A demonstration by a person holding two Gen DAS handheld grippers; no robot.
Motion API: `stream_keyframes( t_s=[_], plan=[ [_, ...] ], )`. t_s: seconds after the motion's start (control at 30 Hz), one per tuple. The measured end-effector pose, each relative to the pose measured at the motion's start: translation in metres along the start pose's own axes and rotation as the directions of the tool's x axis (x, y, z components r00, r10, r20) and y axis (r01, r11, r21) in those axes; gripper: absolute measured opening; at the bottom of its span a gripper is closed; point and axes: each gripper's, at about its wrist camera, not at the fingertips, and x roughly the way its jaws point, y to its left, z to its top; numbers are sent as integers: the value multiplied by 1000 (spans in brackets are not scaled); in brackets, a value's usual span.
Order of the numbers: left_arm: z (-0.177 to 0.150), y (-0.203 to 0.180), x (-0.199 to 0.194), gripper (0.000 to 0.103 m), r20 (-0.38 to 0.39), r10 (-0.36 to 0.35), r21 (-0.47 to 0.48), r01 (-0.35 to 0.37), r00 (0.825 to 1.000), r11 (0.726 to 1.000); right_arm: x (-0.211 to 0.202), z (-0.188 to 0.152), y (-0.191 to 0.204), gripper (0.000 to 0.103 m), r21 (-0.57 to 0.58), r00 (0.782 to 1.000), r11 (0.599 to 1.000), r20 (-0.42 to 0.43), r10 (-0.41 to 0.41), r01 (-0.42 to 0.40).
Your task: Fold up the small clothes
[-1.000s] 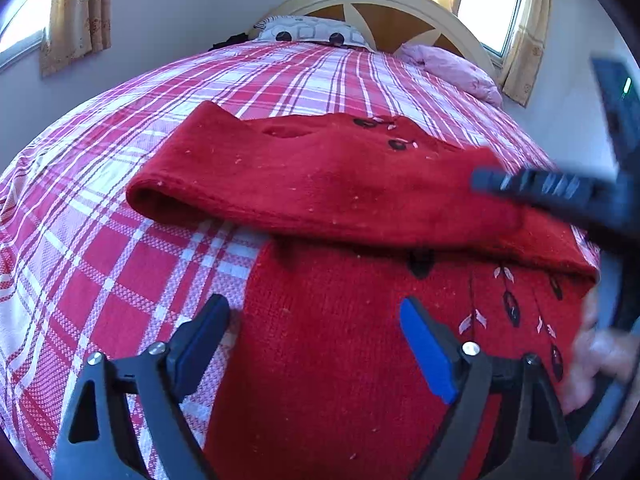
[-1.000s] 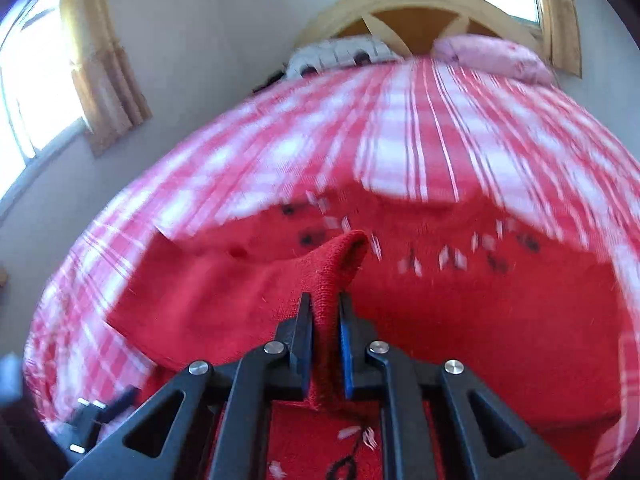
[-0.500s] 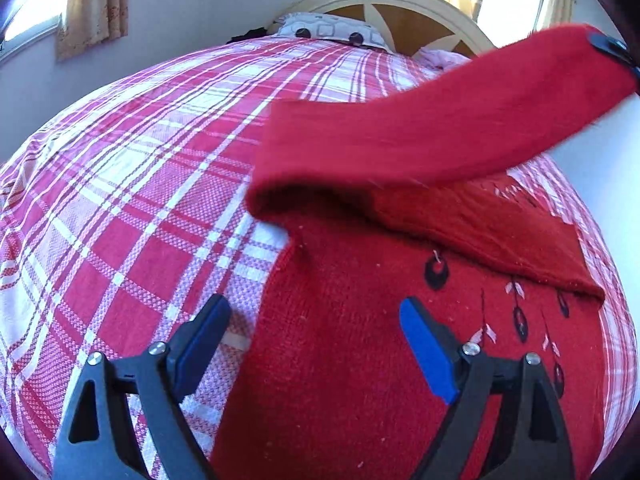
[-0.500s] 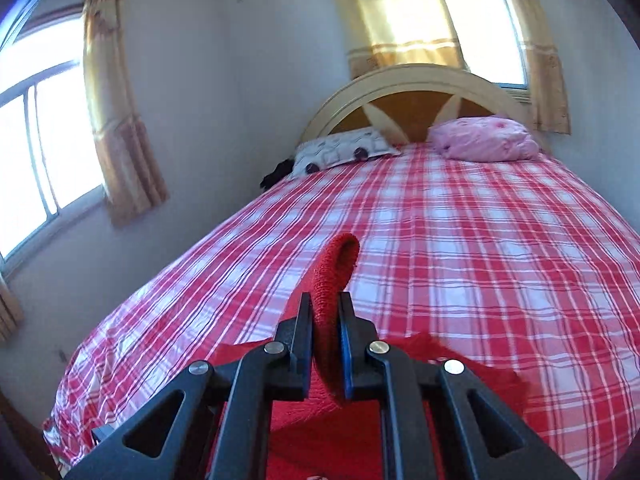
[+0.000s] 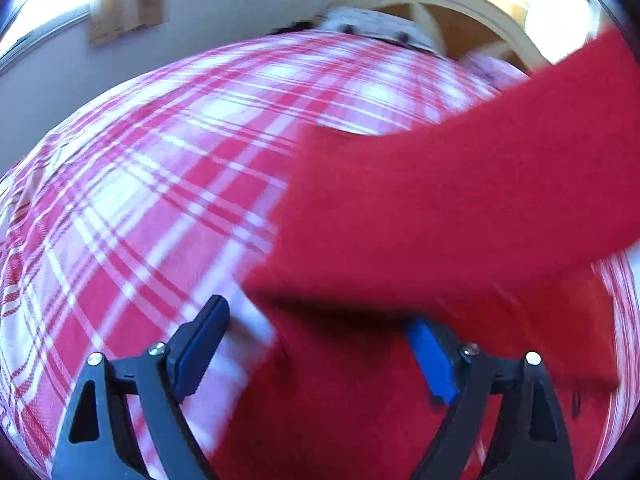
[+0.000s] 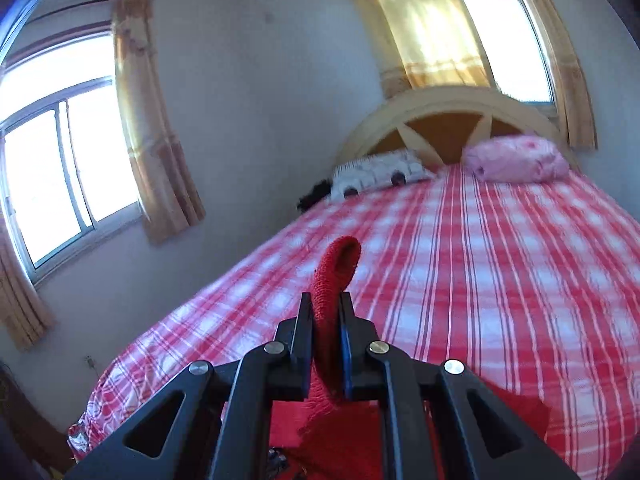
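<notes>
A red knitted sweater point(image 5: 344, 400) lies on the red and white plaid bed cover point(image 5: 132, 208). Its sleeve point(image 5: 460, 200) stretches up and to the right across the left wrist view, lifted off the body. My left gripper point(image 5: 316, 344) is open just above the sweater's left edge, one finger over the cover and the blue pad point(image 5: 430, 356) over the red knit, under the raised sleeve. My right gripper point(image 6: 326, 316) is shut on the sleeve's cuff point(image 6: 338, 264), which sticks up between the pads; the rest of the sweater point(image 6: 332, 432) hangs below.
A cream arched headboard point(image 6: 448, 116) stands at the far end with a grey patterned pillow point(image 6: 380, 172) and a pink pillow point(image 6: 516, 158). The wall with windows and yellow curtains point(image 6: 148, 120) runs along the bed's left side.
My right gripper has risen with the cuff, pulling the sleeve up off the sweater's body. My left gripper has shifted toward the sweater's left edge, and the sleeve now hangs over its right finger.
</notes>
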Motion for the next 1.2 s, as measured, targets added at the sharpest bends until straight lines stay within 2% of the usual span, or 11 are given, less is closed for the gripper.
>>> stream_keyframes(
  t_s=[0.07, 0.13, 0.37, 0.5, 0.67, 0.77, 0.9, 0.97, 1.03, 1.1, 1.2],
  plan=[
    [8, 16, 8, 92, -14, -6, -76, 5, 1000, 997, -12, 4, -1, 11, -11, 999, 1000, 42, -14, 15],
    [10, 29, 6, 92, 21, -6, -118, 9, 1000, 993, -18, 3, -12, 11, -5, 998, 1000, 54, -30, 30],
    [5, 31, 11, 91, 21, 34, -110, -31, 999, 993, -19, -45, -94, 11, 85, 980, 976, -46, -196, 199],
    [3, 25, 11, 91, 18, 56, -93, -54, 998, 994, -1, -104, -159, 11, 168, 948, 945, -200, -246, 281],
    [3, 22, 13, 92, 12, 88, -70, -87, 996, 994, 37, -183, -201, 11, 156, 859, 910, -424, -289, 383],
    [3, 22, 14, 92, 12, 87, -68, -86, 996, 994, 33, -191, -208, 12, 189, 874, 907, -398, -279, 376],
    [3, 20, 15, 94, 9, 93, -57, -93, 996, 994, 32, -188, -205, 17, 157, 864, 910, -411, -292, 382],
    [3, 22, 13, 94, 5, 74, -54, -74, 997, 996, 19, -189, -201, 25, 166, 862, 903, -405, -304, 396],
    [1, 26, 6, 94, -8, 33, -5, -33, 999, 999, -5, -188, -200, 38, 196, 863, 883, -382, -331, 426],
    [-4, 30, -1, 94, -12, 28, 40, -27, 1000, 999, -25, -187, -195, 40, 198, 866, 870, -334, -373, 451],
    [-12, 42, -20, 94, 14, 24, 41, -25, 1000, 999, -38, -176, -174, 40, 114, 881, 894, -264, -394, 434]
  ],
)
